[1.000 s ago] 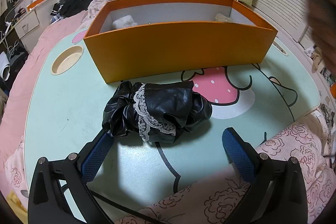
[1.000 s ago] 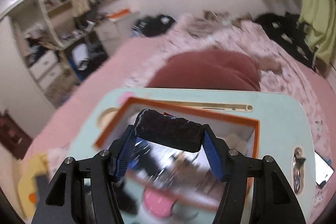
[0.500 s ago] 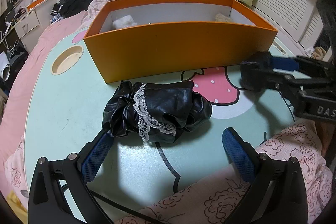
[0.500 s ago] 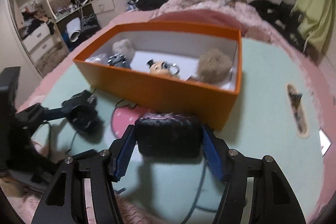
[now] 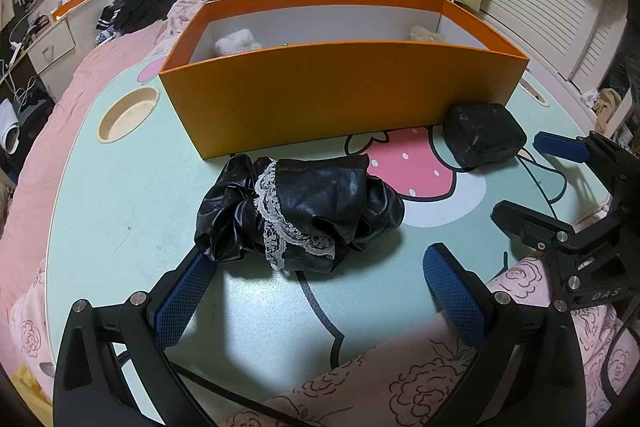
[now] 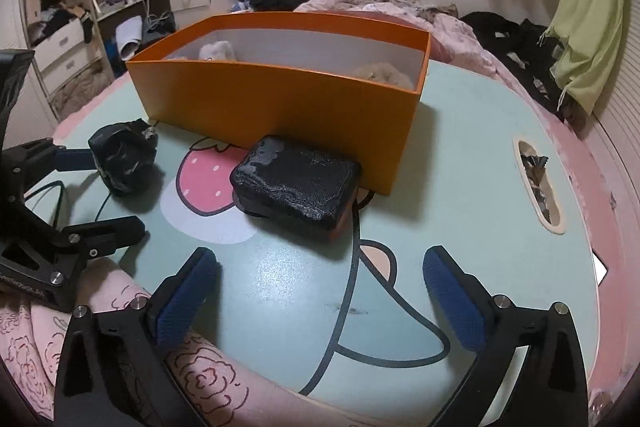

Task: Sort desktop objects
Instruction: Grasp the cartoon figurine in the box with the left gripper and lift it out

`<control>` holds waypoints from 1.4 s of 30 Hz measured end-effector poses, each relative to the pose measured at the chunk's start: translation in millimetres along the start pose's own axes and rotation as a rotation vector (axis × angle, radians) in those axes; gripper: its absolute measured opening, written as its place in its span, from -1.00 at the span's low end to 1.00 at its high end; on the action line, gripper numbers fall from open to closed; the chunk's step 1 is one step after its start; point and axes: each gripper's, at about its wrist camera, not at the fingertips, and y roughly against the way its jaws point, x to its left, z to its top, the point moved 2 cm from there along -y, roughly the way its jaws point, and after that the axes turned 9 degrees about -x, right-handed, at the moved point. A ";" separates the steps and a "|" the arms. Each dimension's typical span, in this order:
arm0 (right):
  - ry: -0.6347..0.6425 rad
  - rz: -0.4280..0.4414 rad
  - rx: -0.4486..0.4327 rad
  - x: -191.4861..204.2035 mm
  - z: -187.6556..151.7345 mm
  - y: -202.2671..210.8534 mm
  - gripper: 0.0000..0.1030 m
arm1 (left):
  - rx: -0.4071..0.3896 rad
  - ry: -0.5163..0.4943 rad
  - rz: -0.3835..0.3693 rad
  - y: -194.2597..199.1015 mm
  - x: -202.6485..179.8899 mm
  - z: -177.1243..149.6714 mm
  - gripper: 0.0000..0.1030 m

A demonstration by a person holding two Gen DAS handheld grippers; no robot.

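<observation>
My right jaws (image 6: 320, 291) had just been opening and stood spread wide, their blue pads (image 6: 186, 297) apart over bare mint-green worktop (image 6: 460, 187), nothing between them. My left jaws (image 5: 316, 299) were spread as wide, and the near edge of the crumpled black glossy garment with white lace trim (image 5: 300, 211) lay just at the left pad's tip, the right pad well clear of it; I gripped nothing on either side.

Just beyond my right jaws the flat black rectangular pouch with a rough woven top (image 6: 296, 181) lay on the worktop, free of my pads, over the pink strawberry print (image 6: 204, 179). To its left sat the black garment, in front of my left jaws.

Behind the pouch, and touching or almost touching it, stood the long orange cardboard box with a white inside (image 6: 280, 103). A white fluffy thing (image 6: 218, 50) showed at its far left end and a beige fluffy thing (image 6: 384, 73) at its right end.

Near the worktop's far left edge was a round cream cup recess (image 5: 128, 113).
</observation>
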 end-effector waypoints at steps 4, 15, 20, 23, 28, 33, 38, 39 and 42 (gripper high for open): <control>-0.001 0.000 -0.001 0.4 -0.8 -0.6 1.00 | 0.000 0.000 0.002 -0.1 1.2 1.4 0.99; -0.003 -0.001 -0.001 2.0 0.0 -0.8 1.00 | -0.127 0.095 -0.060 43.1 14.1 34.6 0.99; -0.004 -0.002 -0.002 2.1 -0.3 -1.3 1.00 | -0.213 0.053 -0.095 65.4 8.0 92.1 0.90; -0.004 -0.002 -0.001 1.6 0.2 -0.6 1.00 | -0.137 0.043 -0.136 47.9 2.9 125.1 0.56; -0.005 -0.003 -0.002 1.8 -0.2 -1.0 1.00 | 0.145 0.128 -0.246 -19.4 -6.4 147.6 0.23; -0.006 -0.003 -0.001 1.6 -0.2 -0.9 1.00 | 0.268 0.126 -0.209 -59.2 -22.6 139.7 0.11; -0.007 -0.004 0.000 1.0 -1.1 -1.7 1.00 | 0.357 0.146 -0.187 -90.1 -23.2 120.4 -0.21; -0.005 -0.006 -0.004 2.9 0.8 0.6 1.00 | 0.335 0.153 -0.192 -89.5 -21.9 120.6 -0.21; -0.005 -0.007 -0.006 2.2 0.9 1.1 1.00 | 0.303 0.172 -0.218 -84.1 -17.2 121.2 -0.22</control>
